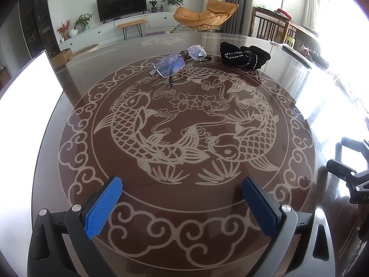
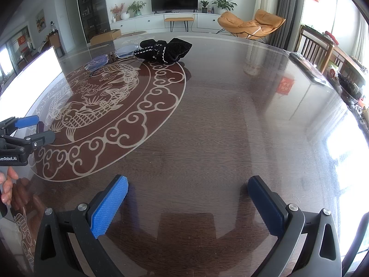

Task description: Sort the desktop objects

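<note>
A pair of rimless glasses (image 1: 178, 61) with a dark cord lies on the far part of the round fish-pattern inlay (image 1: 69, 152) of the glass-topped table. A black velvet pouch (image 1: 244, 55) with a black-and-white drawstring lies just to their right. In the right wrist view the pouch (image 2: 165, 49) is far ahead to the left, with the glasses (image 2: 108, 57) beyond it. My left gripper (image 1: 182, 194) is open and empty, low over the near part of the inlay. My right gripper (image 2: 188, 195) is open and empty over bare dark wood.
A bright white panel (image 1: 30, 87) stands at the table's left edge. Dark flat items (image 2: 306, 67) lie near the right edge. The other gripper shows at the right in the left wrist view (image 1: 350, 173) and at the left in the right wrist view (image 2: 25, 136). Chairs (image 2: 316, 46) stand beyond.
</note>
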### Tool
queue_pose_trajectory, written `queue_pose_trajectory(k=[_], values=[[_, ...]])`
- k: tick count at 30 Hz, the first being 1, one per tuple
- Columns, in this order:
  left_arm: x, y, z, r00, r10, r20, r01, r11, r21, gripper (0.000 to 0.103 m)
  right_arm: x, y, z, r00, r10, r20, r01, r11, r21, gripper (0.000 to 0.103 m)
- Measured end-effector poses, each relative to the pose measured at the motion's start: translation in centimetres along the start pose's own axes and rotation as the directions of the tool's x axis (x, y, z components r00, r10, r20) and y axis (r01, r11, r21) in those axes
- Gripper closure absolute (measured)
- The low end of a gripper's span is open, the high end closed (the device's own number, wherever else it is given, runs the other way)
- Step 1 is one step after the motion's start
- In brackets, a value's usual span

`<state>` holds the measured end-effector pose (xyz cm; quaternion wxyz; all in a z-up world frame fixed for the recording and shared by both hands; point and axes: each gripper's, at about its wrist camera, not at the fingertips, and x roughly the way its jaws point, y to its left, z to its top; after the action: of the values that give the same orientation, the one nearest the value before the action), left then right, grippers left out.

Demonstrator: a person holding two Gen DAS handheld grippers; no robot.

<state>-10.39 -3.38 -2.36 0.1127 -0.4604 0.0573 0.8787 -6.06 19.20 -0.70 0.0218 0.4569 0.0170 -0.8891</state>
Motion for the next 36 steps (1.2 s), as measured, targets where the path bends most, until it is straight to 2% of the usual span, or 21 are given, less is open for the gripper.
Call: queue_pose_trajectory(k=[5,8,11,13,15,20,24,26,27,28,30,32,36], values=[[0.0,0.0,-0.1,1.0,0.005,0.004,-0.005,1.0,-0.008,0.0,0.0,0.0,0.0,1.0,0.0,0.001,0.0,1.0,0.0,0.0],[0.1,-0.1,0.0,1.0,0.007,0.005,-0.007,1.0,-0.009,0.0,1.0,0.5,1.6,0.999,0.024,-0.042,-0.026,0.999,-0.04,0.0],[0.1,-0.1,0.0,1.0,0.007,0.005,-0.007,1.0,-0.009,0.0,1.9,0.3,5.2,0.998,0.054,0.007,-0.054,0.998,-0.024,0.0],[0.1,-0.1,0.0,1.0,0.01,0.005,-0.01,1.0,-0.01,0.0,2.5,-0.4,8.2,0.994,0.091,0.063,-0.092,0.996,0.016,0.0],[0.1,-0.1,0.0,1.0,0.011,0.005,-0.011,1.0,-0.011,0.0,3.8,-1.4,11.3,0.989,0.124,0.079,-0.13,0.989,0.073,0.0],[0.1,0.0,0.0,1.0,0.011,0.006,-0.011,1.0,-0.011,0.0,8.4,-1.3,17.8,0.979,0.204,0.021,-0.204,0.957,0.208,0.0],[0.1,0.0,0.0,1.0,0.011,0.006,-0.011,1.0,-0.012,0.0,11.3,1.6,20.3,0.981,0.193,-0.003,-0.189,0.965,0.18,0.0],[0.1,0.0,0.0,1.0,0.011,0.006,-0.011,1.0,-0.011,0.0,12.9,3.1,20.9,0.98,0.194,-0.047,-0.184,0.97,0.161,0.0],[0.1,0.0,0.0,1.0,0.011,0.006,-0.011,1.0,-0.011,0.0,13.4,3.8,20.9,0.981,0.185,-0.064,-0.175,0.974,0.144,0.006],[0.1,0.0,0.0,1.0,0.011,0.005,-0.011,1.0,-0.011,0.0,13.4,4.4,20.8,0.985,0.163,-0.055,-0.156,0.981,0.113,0.019],[0.1,0.0,0.0,1.0,0.011,0.006,-0.011,1.0,-0.011,0.0,12.8,5.2,20.4,0.982,0.185,-0.023,-0.183,0.981,0.066,0.038],[0.1,0.1,0.0,1.0,0.01,0.005,-0.01,1.0,-0.012,0.0,11.9,5.3,19.5,0.982,0.189,0.001,-0.189,0.981,0.045,0.044],[0.1,0.1,0.0,1.0,0.01,0.006,-0.01,1.0,-0.011,0.0,8.9,4.9,15.6,0.988,0.153,0.011,-0.153,0.988,-0.034,0.044]])
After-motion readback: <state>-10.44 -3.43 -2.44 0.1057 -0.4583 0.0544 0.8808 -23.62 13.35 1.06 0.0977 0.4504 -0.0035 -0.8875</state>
